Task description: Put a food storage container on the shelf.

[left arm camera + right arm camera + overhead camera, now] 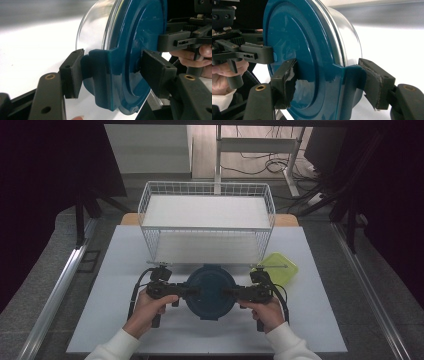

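The bowl [210, 291], clear glass under a teal lid [135, 50], sits on the counter [115, 285] between the two hands, just in front of the wire rack [207, 220]. The left gripper [186, 291] clamps the lid's left latch tab [100, 77]; the right gripper [234, 293] clamps the opposite tab [348, 82], each with one jaw on the lid's top and the other against the tab's outer face. The rack's lower shelf stands close behind the bowl; a green lid [279, 266] lies just beside the right gripper. Bare counter stretches to the left and along the near edge. The lid hides the bowl's inside, and the jaws cover the tabs' edges.
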The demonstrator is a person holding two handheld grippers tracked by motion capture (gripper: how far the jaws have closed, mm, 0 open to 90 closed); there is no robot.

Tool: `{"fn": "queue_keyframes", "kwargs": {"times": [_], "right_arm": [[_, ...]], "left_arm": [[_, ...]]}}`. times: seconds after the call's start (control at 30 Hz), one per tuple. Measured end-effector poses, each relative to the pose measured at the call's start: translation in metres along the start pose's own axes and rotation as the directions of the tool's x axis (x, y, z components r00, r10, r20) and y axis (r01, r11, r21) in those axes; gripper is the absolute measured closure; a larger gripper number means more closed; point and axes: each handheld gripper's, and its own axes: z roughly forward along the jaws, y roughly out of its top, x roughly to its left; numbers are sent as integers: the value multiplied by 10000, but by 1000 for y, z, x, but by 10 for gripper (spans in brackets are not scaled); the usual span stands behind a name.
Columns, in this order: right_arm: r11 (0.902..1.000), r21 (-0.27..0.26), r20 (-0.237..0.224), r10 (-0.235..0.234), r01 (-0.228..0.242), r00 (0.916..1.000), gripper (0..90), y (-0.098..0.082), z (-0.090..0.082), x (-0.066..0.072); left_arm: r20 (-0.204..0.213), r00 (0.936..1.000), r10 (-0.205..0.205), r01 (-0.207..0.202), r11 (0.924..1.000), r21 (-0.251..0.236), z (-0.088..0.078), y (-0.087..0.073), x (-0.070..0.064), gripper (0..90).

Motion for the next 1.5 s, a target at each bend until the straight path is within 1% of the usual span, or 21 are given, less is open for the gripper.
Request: {"fn": "queue_keyframes", "kwargs": {"times": [0.13, 0.3, 0.5, 0.57, 0.7, 0.83, 0.9, 0.93, 0.97, 1.0, 1.03, 1.13, 1.3, 1.33, 1.5], "right_arm": [[9999, -72, 18, -155, 155, 9999, 329, 3, -1, 2], [9998, -44, -32, -191, 191, 9998, 328, 4, 0, 2], [9997, -110, 7, -237, 237, 9997, 329, 8, -2, 3], [9994, -145, 56, -314, 315, 9995, 329, 10, -2, 4], [9995, -127, 53, -284, 285, 9996, 329, 13, -2, 5], [9990, -211, 110, -386, 389, 9992, 329, 20, -5, 9], [9987, -257, 144, -447, 451, 9989, 329, 23, -7, 12], [9985, -277, 144, -464, 467, 9988, 329, 25, -8, 12], [9985, -277, 144, -464, 467, 9988, 329, 25, -8, 12], [9983, -317, 161, -488, 493, 9987, 329, 29, -9, 14], [9983, -317, 161, -488, 493, 9987, 329, 29, -9, 14], [9978, -407, 132, -527, 532, 9985, 329, 36, -12, 17], [9968, -524, 126, -597, 603, 9981, 329, 42, -16, 19], [9963, -579, 127, -627, 633, 9980, 329, 45, -18, 21], [9947, -708, 126, -732, 740, 9972, 329, 51, -22, 25]], "left_arm": [[-21, 10000, 46, -46, 10000, -81, -2, 2, 0, 376], [-28, 10000, 33, -33, 10000, -82, -3, 2, 0, 378], [0, 10000, 71, -71, 9999, -112, -3, 5, -1, 378], [34, 10000, 17, -17, 9999, -100, -4, 6, 0, 378], [20, 10000, 15, -15, 10000, -92, -5, 8, 0, 378], [70, 9999, 78, -76, 9997, -230, -9, 15, -2, 378], [47, 9999, 106, -105, 9998, -195, -10, 17, -3, 378], [43, 9999, 142, -141, 9996, -253, -12, 21, -4, 378], [43, 9999, 142, -141, 9996, -253, -12, 21, -4, 378], [62, 9999, 154, -152, 9994, -310, -13, 25, -5, 378], [62, 9999, 154, -152, 9994, -310, -13, 25, -5, 378], [3, 9997, 233, -233, 9991, -349, -17, 31, -9, 378], [-42, 9995, 303, -305, 9987, -420, -21, 37, -12, 378], [-50, 9993, 379, -381, 9983, -443, -23, 41, -14, 378], [-113, 9987, 503, -508, 9975, -492, -27, 47, -18, 377]]}}
